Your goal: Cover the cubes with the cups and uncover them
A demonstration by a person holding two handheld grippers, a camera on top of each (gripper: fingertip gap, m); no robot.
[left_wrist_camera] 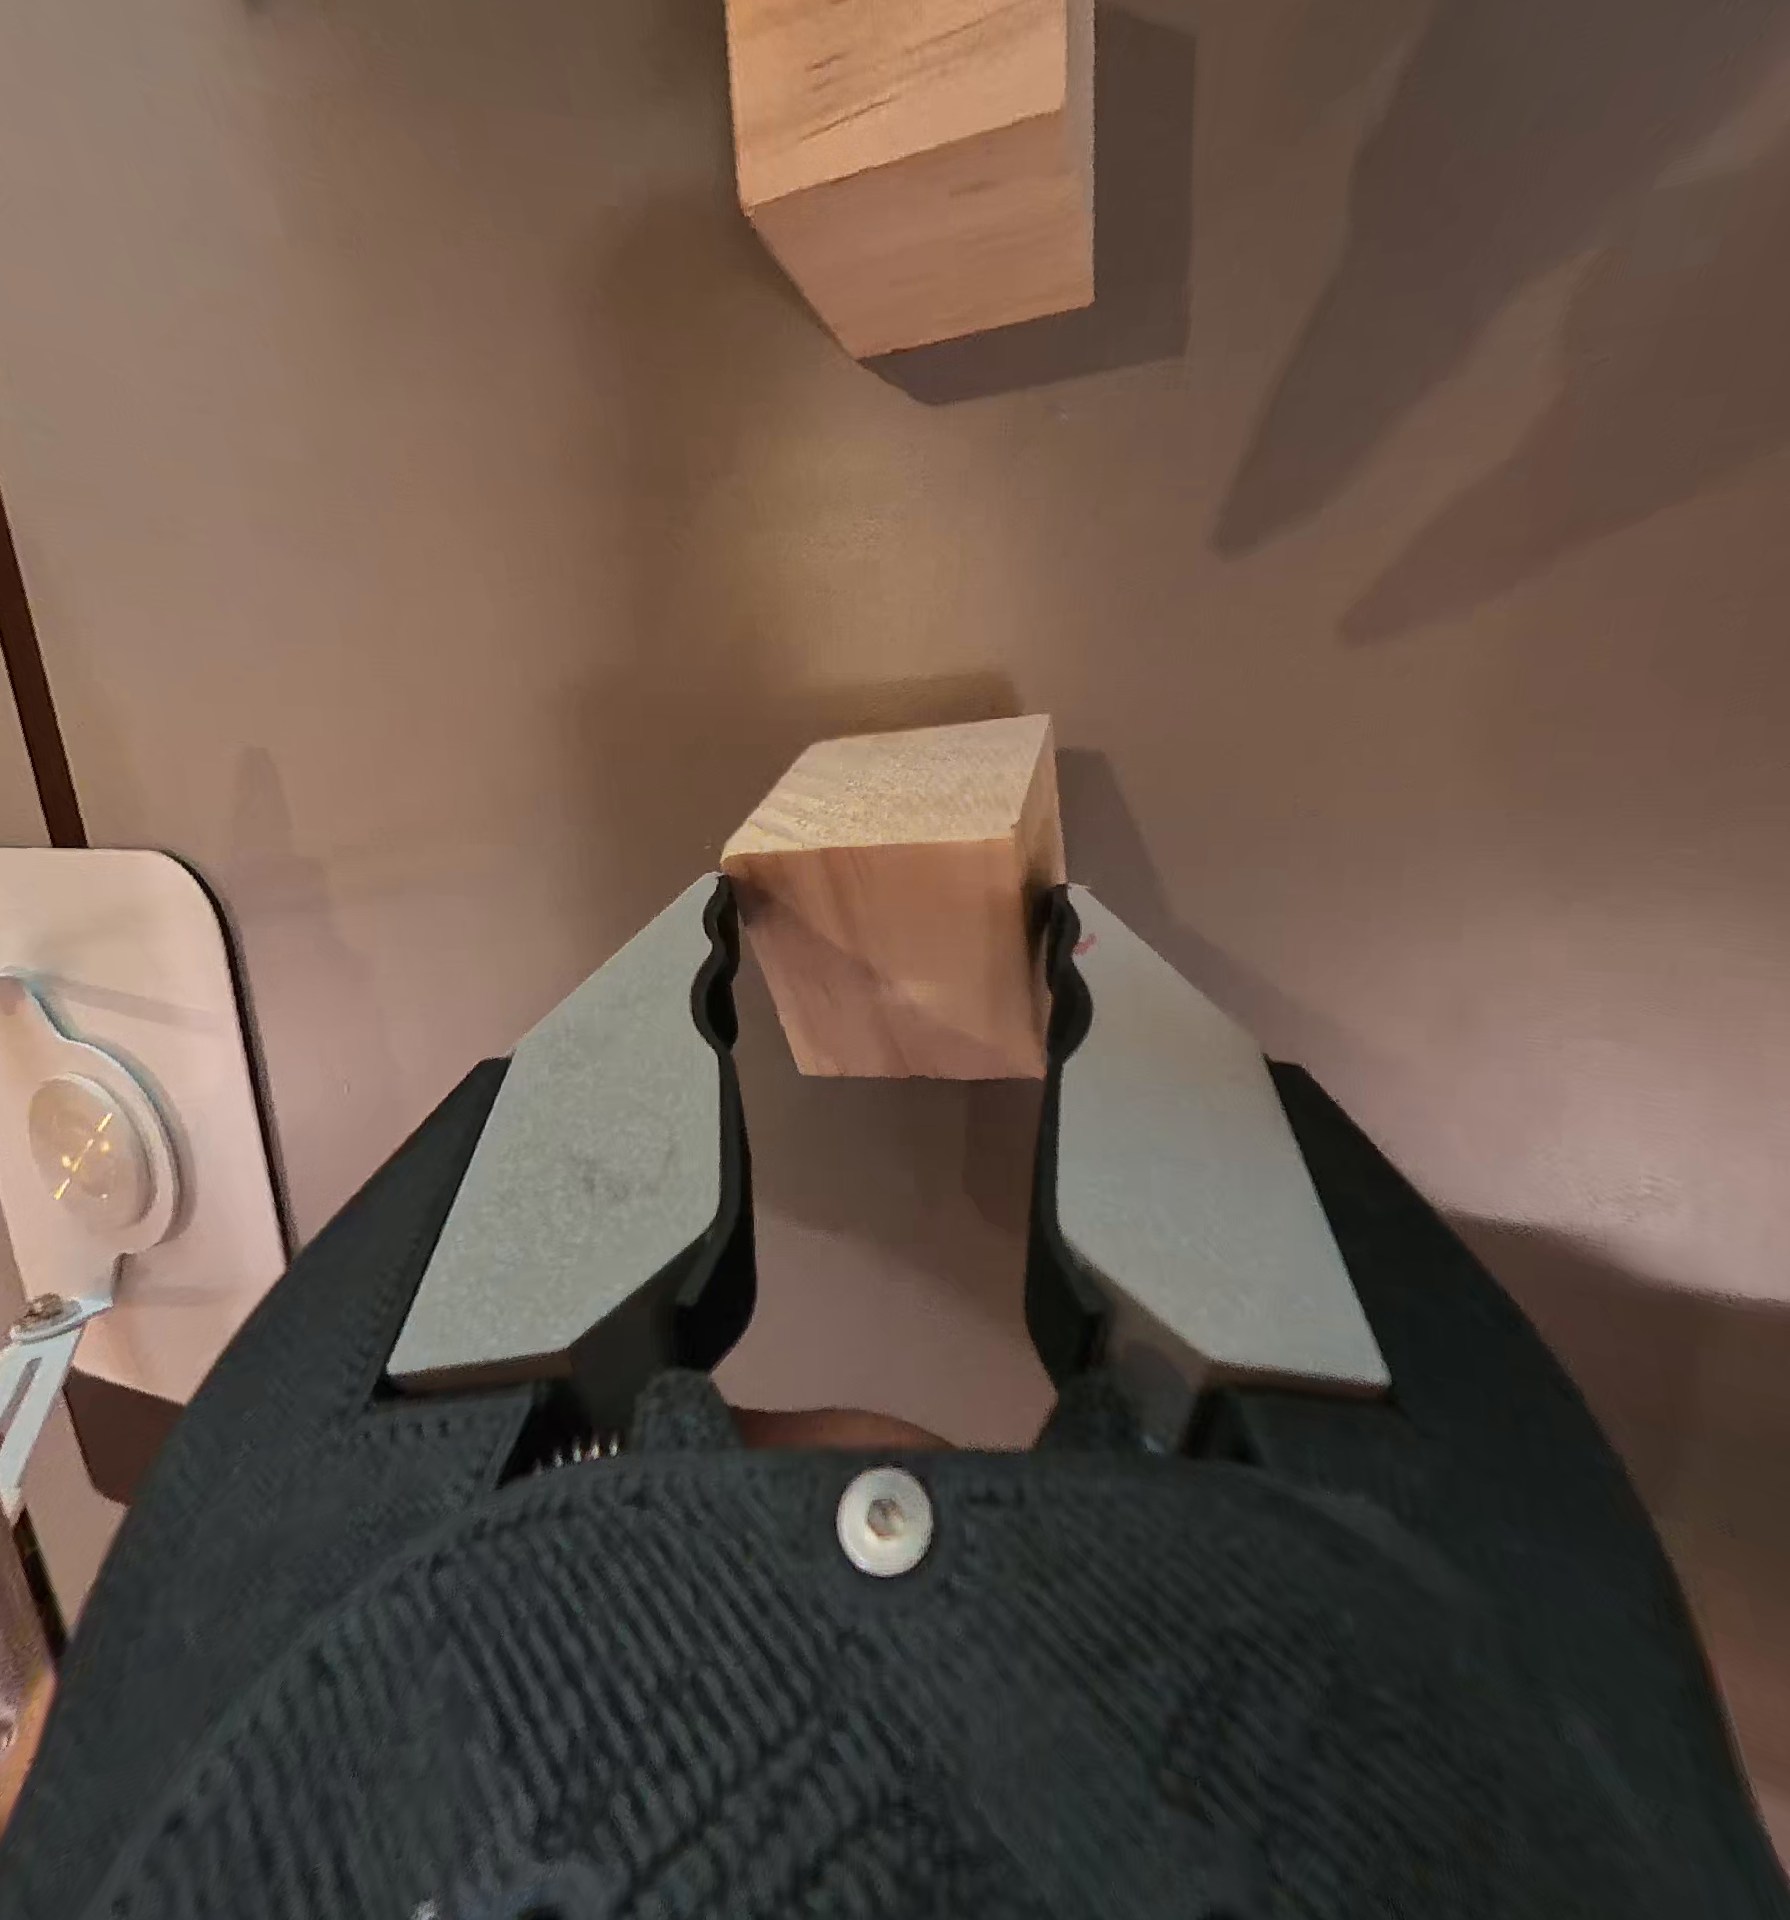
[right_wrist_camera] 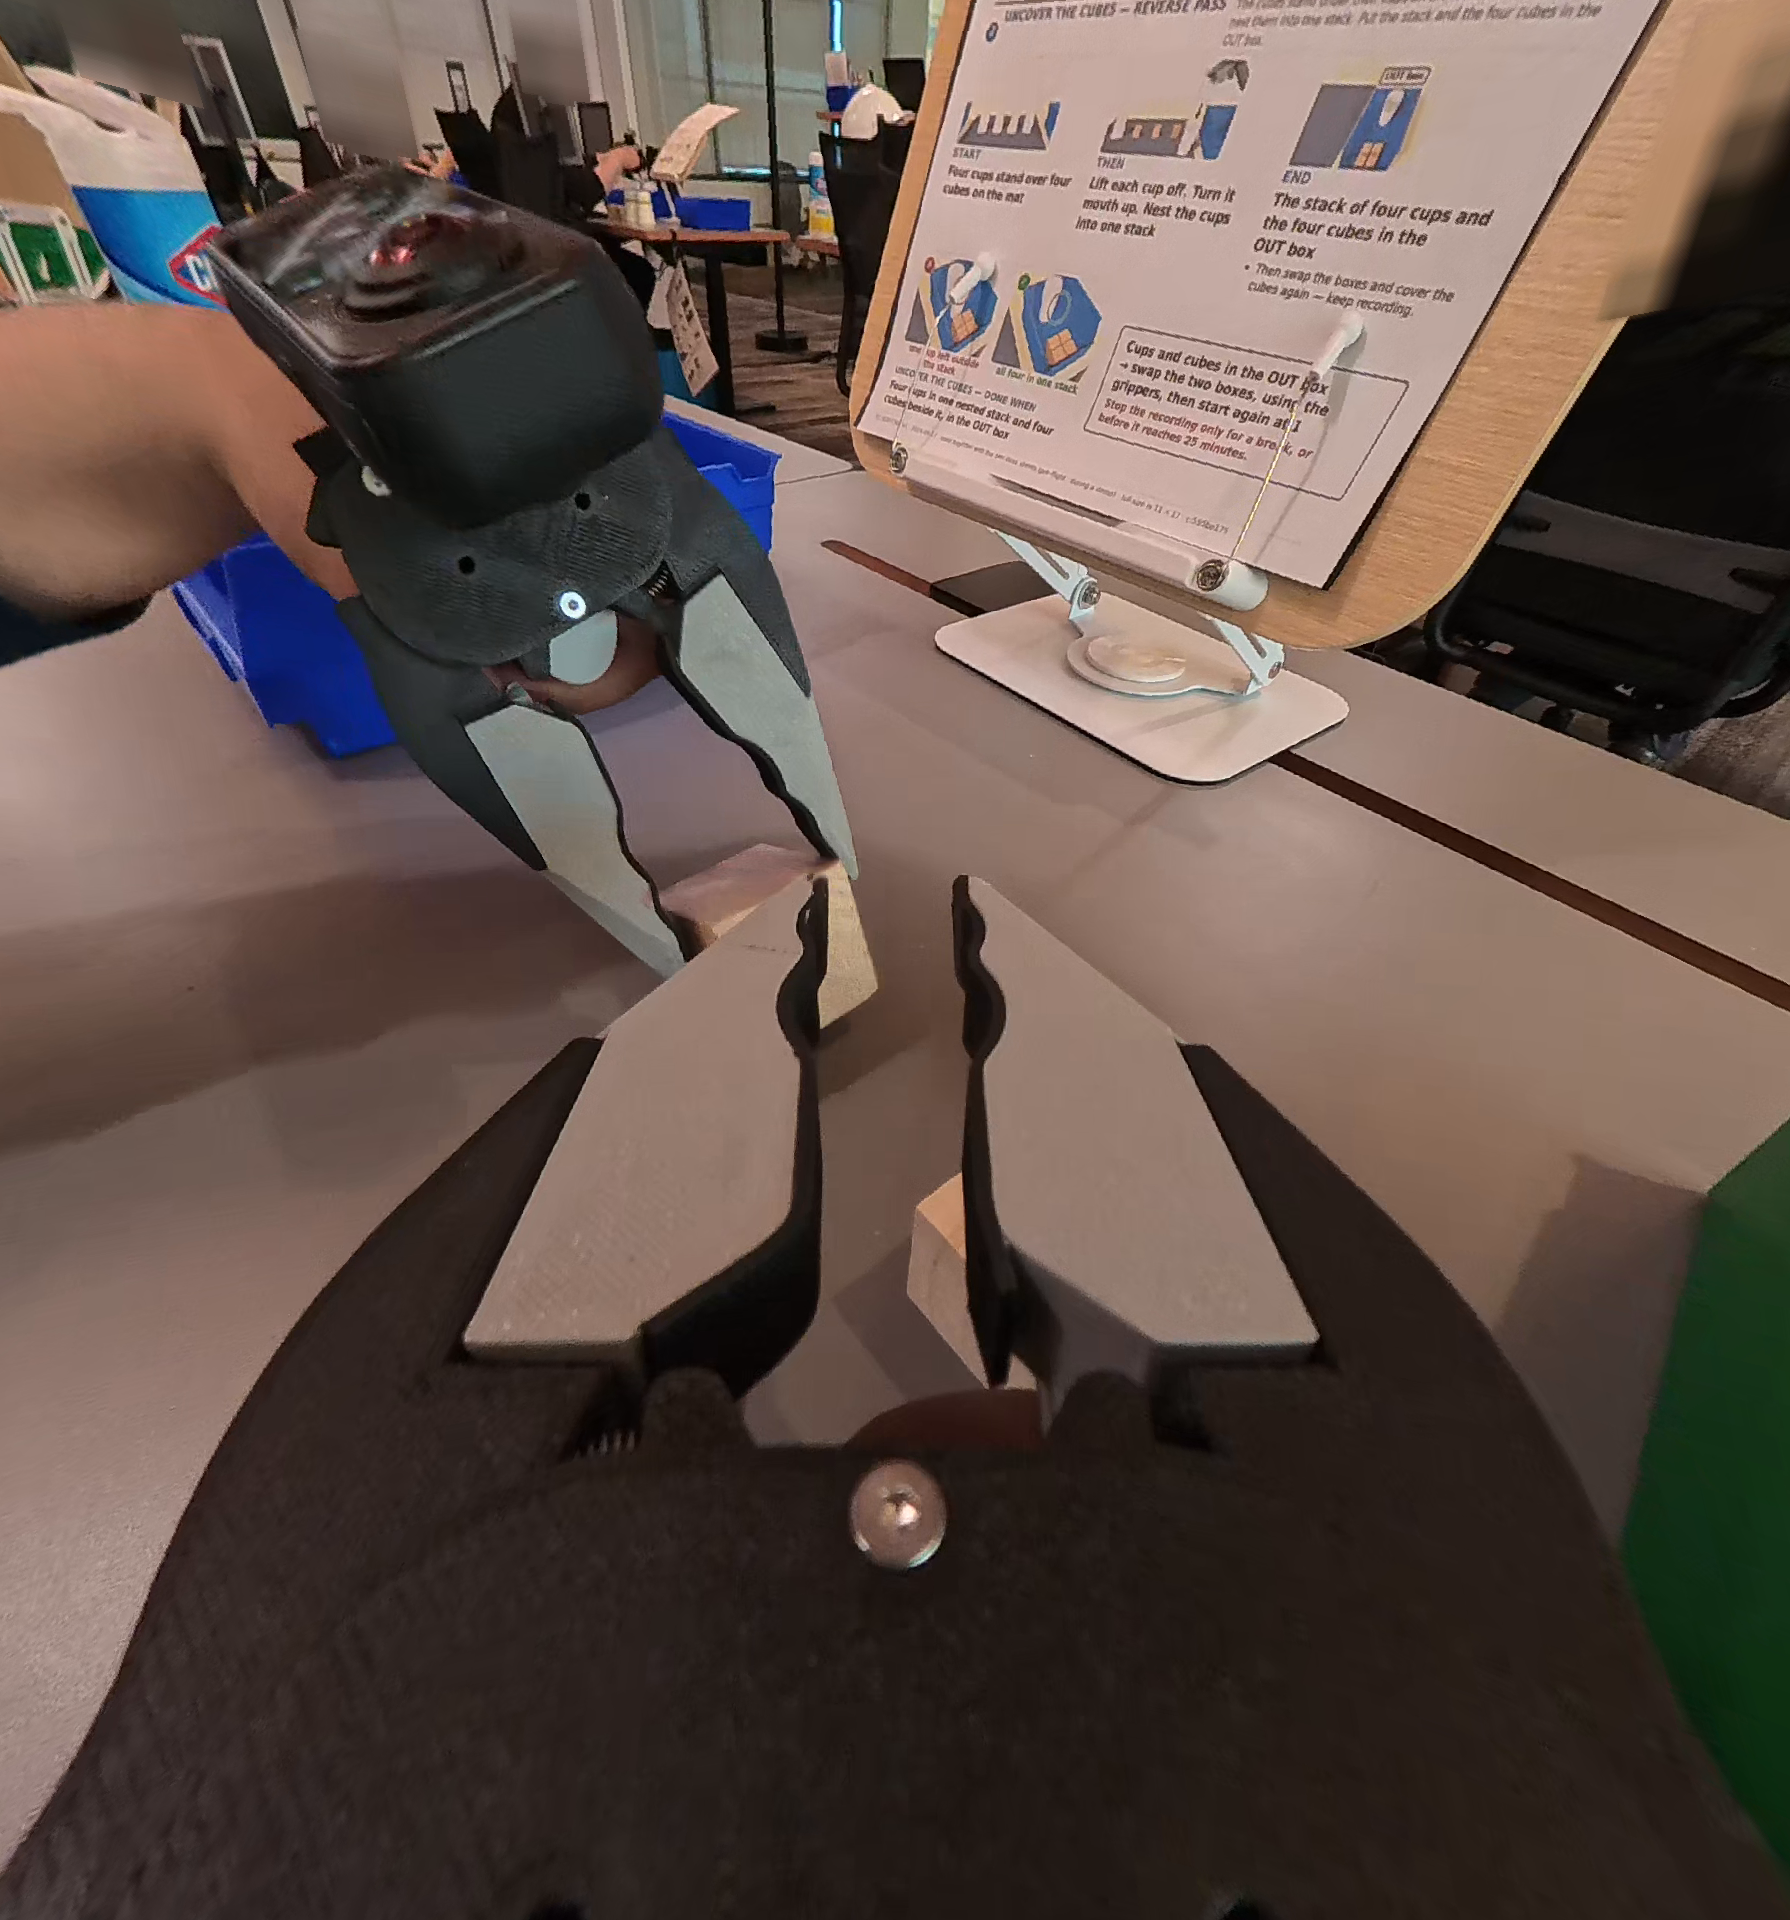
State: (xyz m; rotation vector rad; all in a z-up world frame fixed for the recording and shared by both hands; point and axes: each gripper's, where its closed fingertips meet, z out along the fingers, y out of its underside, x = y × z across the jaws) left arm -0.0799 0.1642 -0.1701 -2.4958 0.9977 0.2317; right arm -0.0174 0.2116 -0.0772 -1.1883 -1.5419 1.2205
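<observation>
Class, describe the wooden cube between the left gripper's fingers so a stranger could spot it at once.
Start at the grey table. Two wooden cubes sit there; the nearer cube is clamped between the left gripper's black pads, while the farther cube stands untouched.

Open table (right_wrist_camera: 1286, 987) lies ahead and right of the right hand-held gripper (right_wrist_camera: 886, 935). To its left, the left hand-held gripper (right_wrist_camera: 756, 904), clamped on a wooden cube (right_wrist_camera: 839, 966), blocks passage. Document stand (right_wrist_camera: 1151, 675) obstructs beyond; blue bin (right_wrist_camera: 288, 644) far left.
</observation>
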